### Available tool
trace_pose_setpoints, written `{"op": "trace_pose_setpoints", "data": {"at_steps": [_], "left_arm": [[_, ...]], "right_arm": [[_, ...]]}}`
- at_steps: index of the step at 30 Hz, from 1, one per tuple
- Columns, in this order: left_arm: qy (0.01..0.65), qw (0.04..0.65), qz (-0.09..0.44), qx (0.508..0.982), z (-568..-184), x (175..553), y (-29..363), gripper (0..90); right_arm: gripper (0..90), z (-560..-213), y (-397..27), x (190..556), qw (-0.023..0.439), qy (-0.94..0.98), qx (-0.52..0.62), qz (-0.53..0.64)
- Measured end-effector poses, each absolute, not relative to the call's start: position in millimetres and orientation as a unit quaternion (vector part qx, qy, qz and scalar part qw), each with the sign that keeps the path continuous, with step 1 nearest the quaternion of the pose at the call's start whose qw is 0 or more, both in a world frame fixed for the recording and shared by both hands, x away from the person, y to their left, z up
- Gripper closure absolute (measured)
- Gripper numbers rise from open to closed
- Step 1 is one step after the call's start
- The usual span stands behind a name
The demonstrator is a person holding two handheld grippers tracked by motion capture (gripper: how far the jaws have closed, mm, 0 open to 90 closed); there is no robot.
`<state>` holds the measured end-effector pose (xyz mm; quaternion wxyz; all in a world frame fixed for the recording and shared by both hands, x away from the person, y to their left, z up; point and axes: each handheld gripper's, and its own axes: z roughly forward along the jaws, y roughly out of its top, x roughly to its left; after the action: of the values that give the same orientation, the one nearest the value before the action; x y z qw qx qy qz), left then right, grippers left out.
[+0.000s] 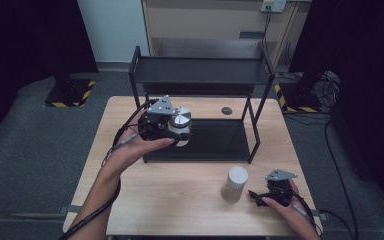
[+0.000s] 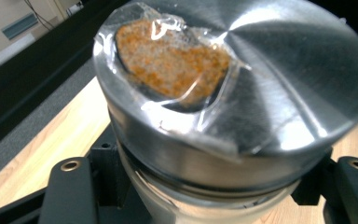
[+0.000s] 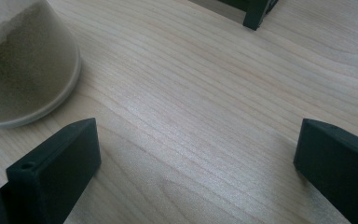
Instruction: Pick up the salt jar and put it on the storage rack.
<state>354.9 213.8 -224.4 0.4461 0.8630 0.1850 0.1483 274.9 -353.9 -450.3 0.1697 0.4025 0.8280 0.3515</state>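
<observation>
**Risk of a slipped or knocked jar near the rack**

Nearest, at the table's front right: right gripper [image 1: 258, 197] resting on the wooden table [image 1: 180, 205], jaws spread wide with only bare wood between them. Just beside its tips, a second jar [image 1: 235, 184] standing upright, grainy content inside. Danger here: a small careless push of this hand, enough to tip that jar or send it rolling to the table edge.

Farther, at the left: left gripper [image 1: 172, 131] lifted above the table, clamped on a jar with a metal lid [image 2: 242, 88]. Grip taken on the smooth body under the lid, so possibly a slip if the hand tilts more or moves fast. Taped on the lid, a sample of orange grains [image 2: 172, 63]; tape already wrinkled, likely to peel if rubbed.

Farthest: black two-level rack [image 1: 200, 70], its left post and upper shelf edge close to the held jar. A hit against them probably able to loosen the jar.
</observation>
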Motion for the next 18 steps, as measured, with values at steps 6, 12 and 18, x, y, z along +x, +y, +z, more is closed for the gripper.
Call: {"op": "trace_pose_setpoints", "data": {"at_steps": [6,12,18], "left_arm": [[0.185,0.445,0.153,0.863,-202,360,210,29.8],[0.184,0.450,0.159,0.859,-188,365,211,29.8],[0.191,0.448,0.168,0.857,-170,369,212,29.8]], "right_arm": [[1.3,-450,-354,275,0.170,0.828,0.402,0.352],[1.3,-450,-354,275,0.170,0.828,0.402,0.352],[1.3,-450,-354,275,0.170,0.828,0.402,0.352]]}}
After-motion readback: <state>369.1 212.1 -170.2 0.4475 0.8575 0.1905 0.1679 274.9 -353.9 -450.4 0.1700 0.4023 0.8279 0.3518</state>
